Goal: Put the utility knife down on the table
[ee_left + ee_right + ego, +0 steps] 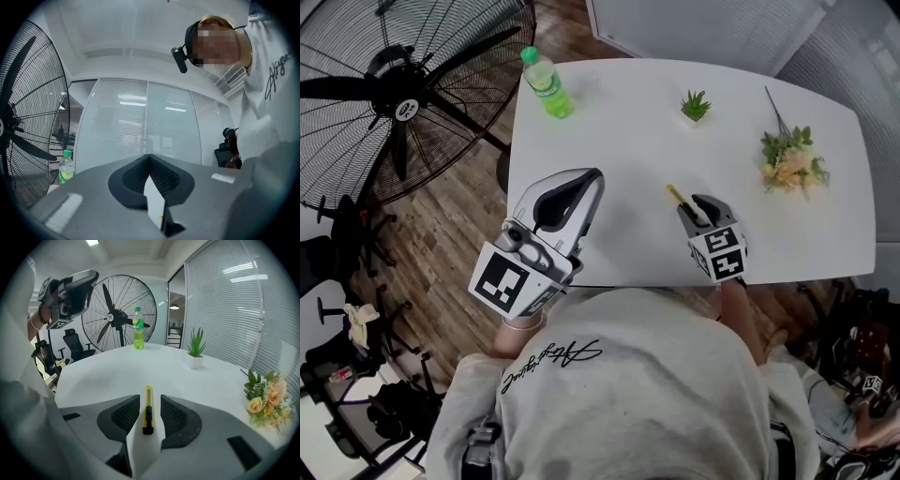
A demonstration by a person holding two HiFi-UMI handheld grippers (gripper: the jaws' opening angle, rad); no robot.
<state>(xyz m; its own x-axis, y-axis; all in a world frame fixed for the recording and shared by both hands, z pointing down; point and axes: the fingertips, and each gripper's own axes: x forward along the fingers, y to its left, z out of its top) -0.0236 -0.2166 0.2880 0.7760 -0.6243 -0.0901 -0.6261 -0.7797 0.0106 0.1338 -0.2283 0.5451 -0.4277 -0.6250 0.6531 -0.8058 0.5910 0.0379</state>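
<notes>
The yellow and black utility knife [680, 199] lies flat on the white table [619, 131] near its front edge. In the right gripper view the knife [148, 411] rests between the jaws of my right gripper [150, 397], with a gap on each side, so the pads do not press on it. In the head view my right gripper [698, 208] sits just behind the knife, tilted down. My left gripper [592, 175] hovers level over the table's front left part. Its jaws [149, 157] meet at the tips with nothing between them.
A green bottle [547, 84] stands at the table's far left corner, a small potted plant [695, 106] at the far middle, a flower bouquet [789, 159] at the right. A large floor fan [403, 94] stands left of the table.
</notes>
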